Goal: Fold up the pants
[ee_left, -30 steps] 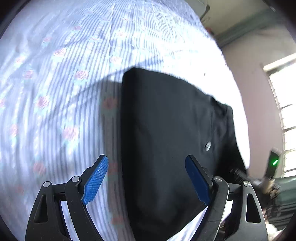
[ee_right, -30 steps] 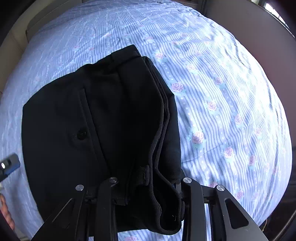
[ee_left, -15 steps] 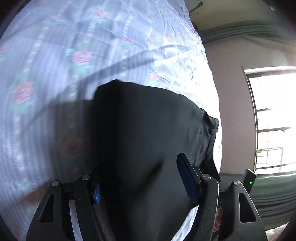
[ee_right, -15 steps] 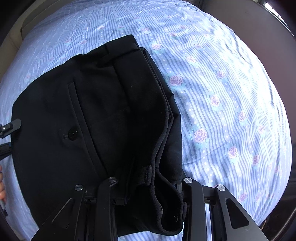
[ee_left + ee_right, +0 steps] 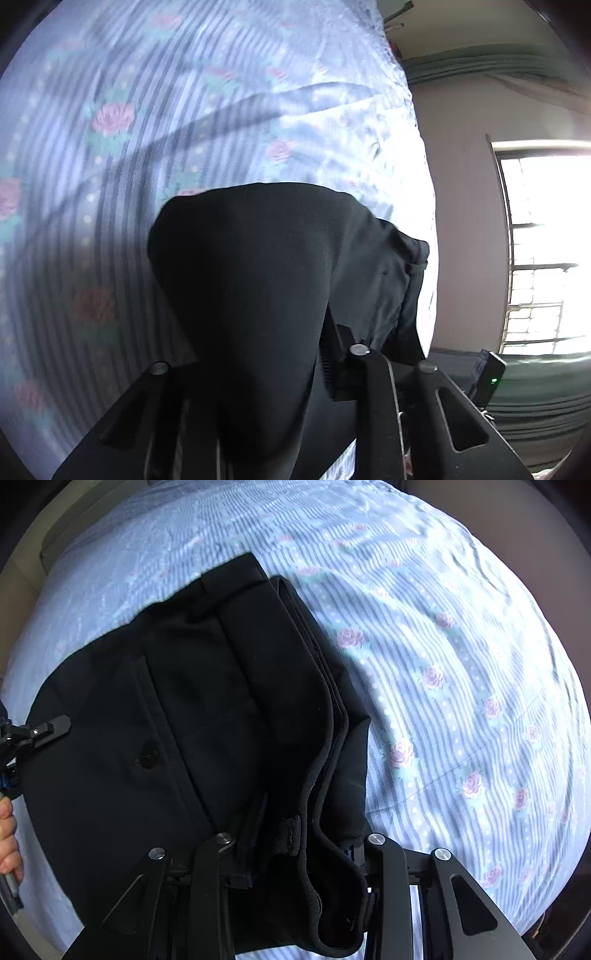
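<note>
The black pants (image 5: 184, 709) lie folded into a thick stack on the bed. My right gripper (image 5: 295, 853) is shut on the waistband end of the stack, with the layered edge bunched between its fingers. A back pocket button (image 5: 147, 755) faces up. My left gripper (image 5: 258, 354) is shut on the opposite folded edge of the pants (image 5: 258, 266), and cloth covers its pads. The left gripper also shows at the left edge of the right wrist view (image 5: 33, 734).
The bed sheet (image 5: 461, 672) is striped blue-white with pink roses. A pinkish wall (image 5: 465, 221) and a bright window (image 5: 546, 243) lie beyond the bed's edge. A small black device with a green light (image 5: 489, 376) is at the lower right.
My left gripper came down from open above the pants onto their folded edge and shut on it. My right gripper kept its hold on the waistband end.
</note>
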The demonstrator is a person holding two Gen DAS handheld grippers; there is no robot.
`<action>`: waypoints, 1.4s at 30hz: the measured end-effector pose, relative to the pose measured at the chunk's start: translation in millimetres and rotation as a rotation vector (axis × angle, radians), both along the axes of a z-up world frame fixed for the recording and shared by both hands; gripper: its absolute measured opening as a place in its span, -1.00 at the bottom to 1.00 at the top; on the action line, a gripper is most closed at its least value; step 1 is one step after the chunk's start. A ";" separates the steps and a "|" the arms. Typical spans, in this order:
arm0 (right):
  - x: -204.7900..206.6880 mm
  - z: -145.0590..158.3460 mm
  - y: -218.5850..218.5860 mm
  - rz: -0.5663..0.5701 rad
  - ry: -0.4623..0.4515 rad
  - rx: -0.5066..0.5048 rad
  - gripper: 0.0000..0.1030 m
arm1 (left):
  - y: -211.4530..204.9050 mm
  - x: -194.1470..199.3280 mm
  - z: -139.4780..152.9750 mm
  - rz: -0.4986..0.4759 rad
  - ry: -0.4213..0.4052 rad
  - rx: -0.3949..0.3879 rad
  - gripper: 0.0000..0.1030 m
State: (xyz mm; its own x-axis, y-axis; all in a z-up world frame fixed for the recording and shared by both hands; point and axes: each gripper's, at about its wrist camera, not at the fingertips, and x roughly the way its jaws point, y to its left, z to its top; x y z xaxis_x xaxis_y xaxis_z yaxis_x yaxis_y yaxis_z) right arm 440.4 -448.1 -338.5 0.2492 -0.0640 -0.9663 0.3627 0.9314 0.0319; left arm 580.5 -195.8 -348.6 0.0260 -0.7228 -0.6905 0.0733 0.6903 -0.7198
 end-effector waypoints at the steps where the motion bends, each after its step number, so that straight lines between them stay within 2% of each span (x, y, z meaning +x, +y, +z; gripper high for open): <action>1: -3.1 5.1 -0.6 0.013 -0.010 0.000 -0.42 | -3.1 -5.8 12.5 -0.012 -0.035 0.038 -0.57; 3: -8.4 20.3 1.9 0.043 -0.042 0.009 -0.46 | -8.6 -18.6 37.8 -0.035 -0.105 0.103 -0.63; 10: -40.6 92.0 13.9 0.134 -0.183 0.078 -0.54 | -8.4 -73.1 111.2 -0.057 -0.249 0.182 -0.65; 14: -74.9 131.7 23.6 0.187 -0.249 0.112 -0.54 | 14.3 -114.0 151.8 0.018 -0.282 0.188 -0.65; 17: -101.5 156.8 33.8 0.247 -0.284 0.143 -0.54 | 41.0 -158.8 182.4 0.096 -0.310 0.209 -0.65; 20: -116.7 177.5 56.7 0.348 -0.310 0.169 -0.54 | 66.5 -204.1 205.6 0.173 -0.343 0.264 -0.65; 22: -129.8 190.4 75.4 0.421 -0.321 0.186 -0.54 | 88.3 -239.4 217.9 0.253 -0.338 0.288 -0.65; 27: -158.9 213.6 128.7 0.593 -0.337 0.249 -0.54 | 148.4 -318.2 233.1 0.443 -0.301 0.322 -0.65; 31: -180.5 223.7 175.7 0.699 -0.349 0.260 -0.54 | 203.6 -367.2 230.5 0.538 -0.260 0.315 -0.65; 37: -205.2 233.3 273.3 0.816 -0.357 0.275 -0.54 | 301.2 -419.5 225.6 0.617 -0.243 0.302 -0.65; 42: -221.2 229.6 362.6 0.803 -0.346 0.267 -0.54 | 389.4 -440.9 229.1 0.597 -0.267 0.308 -0.65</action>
State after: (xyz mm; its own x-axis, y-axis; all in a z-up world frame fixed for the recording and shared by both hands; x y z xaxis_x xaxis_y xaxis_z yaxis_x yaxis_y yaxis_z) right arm 219.3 -85.5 -108.9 0.4009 0.4683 -0.7873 -0.4606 0.8460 0.2686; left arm 139.6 193.6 -119.5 0.5519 -0.3064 -0.7756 -0.2339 0.8358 -0.4967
